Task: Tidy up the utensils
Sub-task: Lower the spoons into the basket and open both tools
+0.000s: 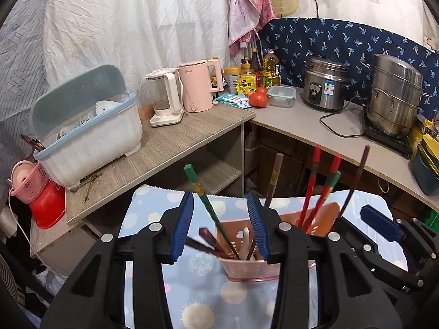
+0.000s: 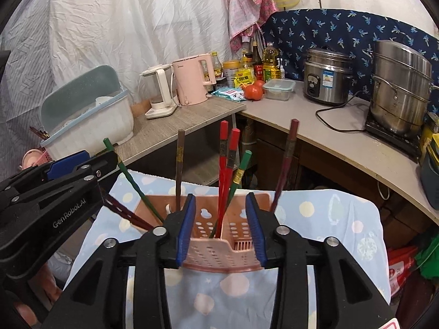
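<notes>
Pink perforated plastic makes up the utensil holder (image 2: 219, 244), a divided caddy standing on a pale blue cloth (image 2: 329, 235) printed with white and yellow dots, low in the middle of both views. Chopsticks lean out of it at loose angles: two red ones (image 2: 225, 164) and a green one (image 2: 241, 170) rise from the compartment at the centre of the right wrist view, a brown one (image 2: 179, 164) stands nearly upright behind, a dark maroon one (image 2: 288, 159) slants toward the right, and another green one (image 1: 203, 194) tilts to the left. A white spoon handle (image 1: 245, 242) shows in the near compartment of the left wrist view. The left gripper (image 1: 221, 224) and the right gripper (image 2: 221, 227) each hover just above the holder with their blue-padded fingers (image 2: 253, 224) apart, pressing on nothing. Behind, on the desk (image 1: 175, 139) in the upper half, sit a dish rack (image 1: 87, 131) and a pink kettle (image 1: 196, 87).
</notes>
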`<state>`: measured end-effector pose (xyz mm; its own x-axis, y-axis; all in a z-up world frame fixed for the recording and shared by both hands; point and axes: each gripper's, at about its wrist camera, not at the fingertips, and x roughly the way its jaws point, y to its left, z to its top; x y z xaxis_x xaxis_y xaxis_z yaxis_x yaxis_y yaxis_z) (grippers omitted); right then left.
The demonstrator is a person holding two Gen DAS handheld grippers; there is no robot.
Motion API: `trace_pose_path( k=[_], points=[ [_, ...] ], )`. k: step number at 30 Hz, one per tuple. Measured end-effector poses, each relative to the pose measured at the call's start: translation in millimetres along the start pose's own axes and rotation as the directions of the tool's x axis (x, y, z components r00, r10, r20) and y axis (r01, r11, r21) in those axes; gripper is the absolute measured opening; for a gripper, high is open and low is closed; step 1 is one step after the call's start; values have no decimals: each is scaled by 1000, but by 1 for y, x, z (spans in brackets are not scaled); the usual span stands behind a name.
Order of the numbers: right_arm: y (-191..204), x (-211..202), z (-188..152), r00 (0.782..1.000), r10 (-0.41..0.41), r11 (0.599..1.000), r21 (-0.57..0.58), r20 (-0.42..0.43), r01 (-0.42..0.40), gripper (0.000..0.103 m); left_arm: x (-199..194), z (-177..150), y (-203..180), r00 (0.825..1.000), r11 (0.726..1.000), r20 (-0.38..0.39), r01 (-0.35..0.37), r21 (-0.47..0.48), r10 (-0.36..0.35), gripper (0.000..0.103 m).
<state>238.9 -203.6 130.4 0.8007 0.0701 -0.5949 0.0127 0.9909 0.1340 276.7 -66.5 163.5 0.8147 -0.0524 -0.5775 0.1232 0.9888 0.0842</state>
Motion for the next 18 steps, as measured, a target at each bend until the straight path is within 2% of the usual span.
trace_pose_path(
  k=[9, 11, 15, 18],
  points=[
    [-4, -37, -38, 999, -40, 999, 25, -29, 41, 46, -25, -39, 4, 998, 1000, -55, -3, 3, 3, 40],
    [-5, -42, -47, 998, -47, 998, 31, -43, 48, 46, -28, -50, 4, 997, 1000, -77, 1, 2, -1, 41],
    [-1, -53, -64, 997, -55, 998, 37, -63, 57, 49, -35, -68, 3, 995, 1000, -103, 0, -3, 0, 51],
    [4, -59, -73, 995, -71, 997, 30, -73, 73, 53, -40, -79, 3, 992, 1000, -125, 11, -3, -11, 51]
  ],
)
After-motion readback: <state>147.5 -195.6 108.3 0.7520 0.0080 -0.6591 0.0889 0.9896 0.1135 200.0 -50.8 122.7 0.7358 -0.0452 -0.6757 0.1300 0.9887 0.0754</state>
